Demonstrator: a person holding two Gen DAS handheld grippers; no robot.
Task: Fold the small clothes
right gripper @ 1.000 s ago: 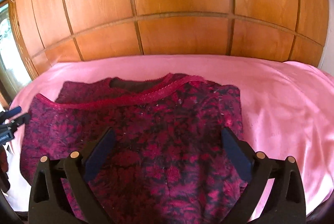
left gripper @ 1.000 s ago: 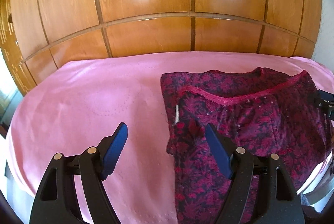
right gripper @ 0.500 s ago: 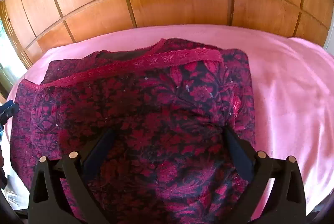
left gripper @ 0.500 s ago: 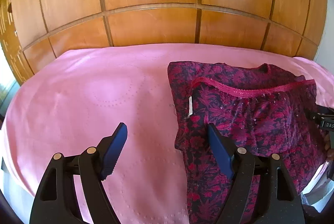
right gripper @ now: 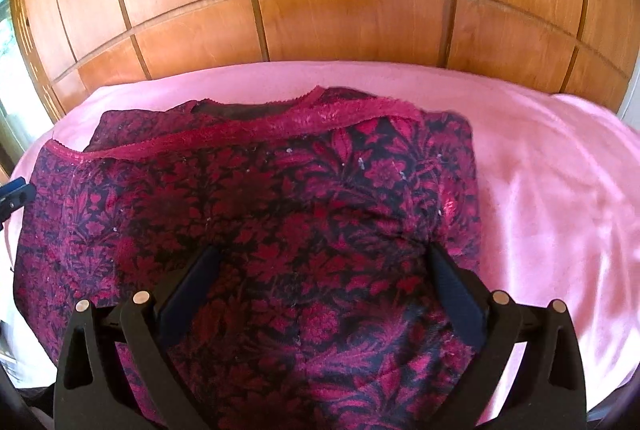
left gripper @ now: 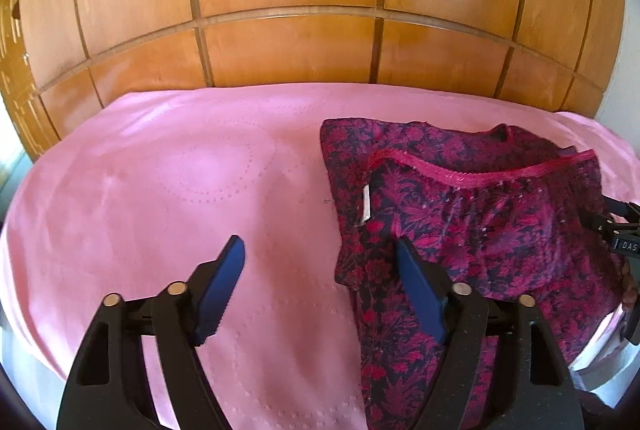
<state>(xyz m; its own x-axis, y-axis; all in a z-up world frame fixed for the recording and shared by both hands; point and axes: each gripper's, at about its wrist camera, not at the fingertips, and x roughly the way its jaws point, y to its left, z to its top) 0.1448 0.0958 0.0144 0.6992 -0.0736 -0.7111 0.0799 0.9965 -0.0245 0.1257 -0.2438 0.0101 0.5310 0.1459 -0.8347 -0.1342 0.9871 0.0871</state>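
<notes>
A dark top with a red flower print and pink lace trim (left gripper: 480,222) lies folded on the pink sheet (left gripper: 160,189). A white label (left gripper: 366,203) shows near its left edge. My left gripper (left gripper: 318,244) hovers over that left edge. Its jaws are closing with the garment's edge between them, and neither pad presses on it. My right gripper (right gripper: 323,250) stands open low over the middle of the top (right gripper: 280,197), with cloth under both fingers. Each gripper shows at the edge of the other's view: the right gripper (left gripper: 616,234) and the left gripper (right gripper: 14,189).
The pink sheet (right gripper: 560,189) covers a bed that spreads to the left and right of the top. A wall of glossy wooden panels (left gripper: 300,49) rises right behind it. The bed's front edge runs near the bottom of both views.
The left jaws have drawn slightly closer together. In the left wrist view the top sits further right. It fills more of the right wrist view than a second ago.
</notes>
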